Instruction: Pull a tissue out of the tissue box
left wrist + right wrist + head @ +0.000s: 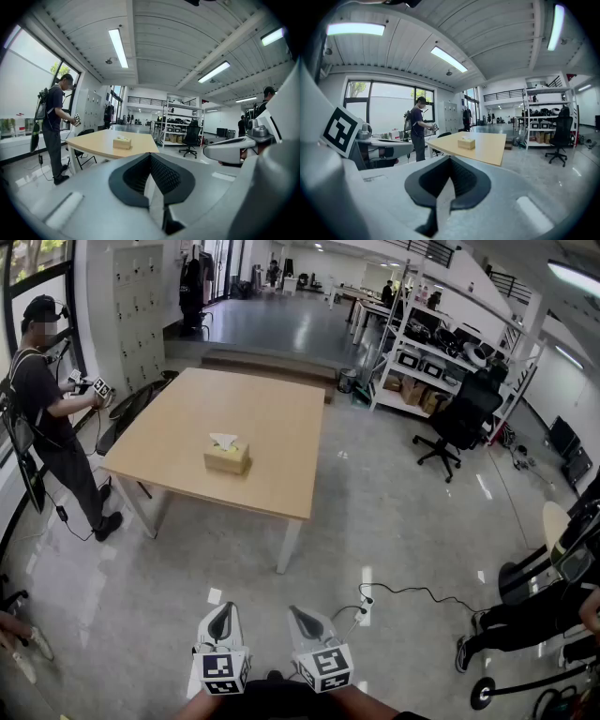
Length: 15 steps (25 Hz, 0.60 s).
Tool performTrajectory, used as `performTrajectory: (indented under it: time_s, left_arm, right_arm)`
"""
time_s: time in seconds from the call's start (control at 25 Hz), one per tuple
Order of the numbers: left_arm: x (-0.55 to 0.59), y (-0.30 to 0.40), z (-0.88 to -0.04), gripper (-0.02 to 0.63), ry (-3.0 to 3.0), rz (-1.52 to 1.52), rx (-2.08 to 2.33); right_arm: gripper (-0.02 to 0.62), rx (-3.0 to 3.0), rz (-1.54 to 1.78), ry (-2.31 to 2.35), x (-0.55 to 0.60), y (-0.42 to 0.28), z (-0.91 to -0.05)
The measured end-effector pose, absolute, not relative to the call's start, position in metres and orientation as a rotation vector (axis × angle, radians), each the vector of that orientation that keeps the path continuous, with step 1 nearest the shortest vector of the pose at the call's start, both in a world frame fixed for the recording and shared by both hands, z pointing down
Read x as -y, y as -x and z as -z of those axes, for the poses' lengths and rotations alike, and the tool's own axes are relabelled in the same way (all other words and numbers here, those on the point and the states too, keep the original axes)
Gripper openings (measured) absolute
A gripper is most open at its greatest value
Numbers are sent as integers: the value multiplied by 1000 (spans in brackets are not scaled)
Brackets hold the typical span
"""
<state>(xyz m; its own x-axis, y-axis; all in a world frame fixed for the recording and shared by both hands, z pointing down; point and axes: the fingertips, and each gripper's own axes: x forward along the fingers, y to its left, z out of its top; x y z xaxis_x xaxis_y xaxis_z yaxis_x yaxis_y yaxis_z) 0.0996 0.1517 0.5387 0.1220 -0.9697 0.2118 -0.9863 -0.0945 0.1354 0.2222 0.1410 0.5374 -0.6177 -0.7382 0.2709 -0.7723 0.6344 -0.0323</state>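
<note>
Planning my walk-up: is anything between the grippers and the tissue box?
Nothing visible. Only floor lies between the left gripper, the right gripper and the table; the tissue box sits alone on it. A power strip lies just right of that path.

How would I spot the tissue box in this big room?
Look for the large light wooden table on the open floor, with a person standing at its left end. The tissue box sits near the table's middle, the only thing on the tabletop: a small tan box with a white tissue sticking out of its top.
</note>
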Motion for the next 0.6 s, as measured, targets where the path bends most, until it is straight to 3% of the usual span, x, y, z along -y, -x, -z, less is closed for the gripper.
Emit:
performTrajectory:
  time_s: [0.6]
  left_arm:
    - [-159, -109, -529, 18, -2181, -110, 1930]
  right_arm:
    - [-11, 2628, -222, -1242, -148, -231, -531]
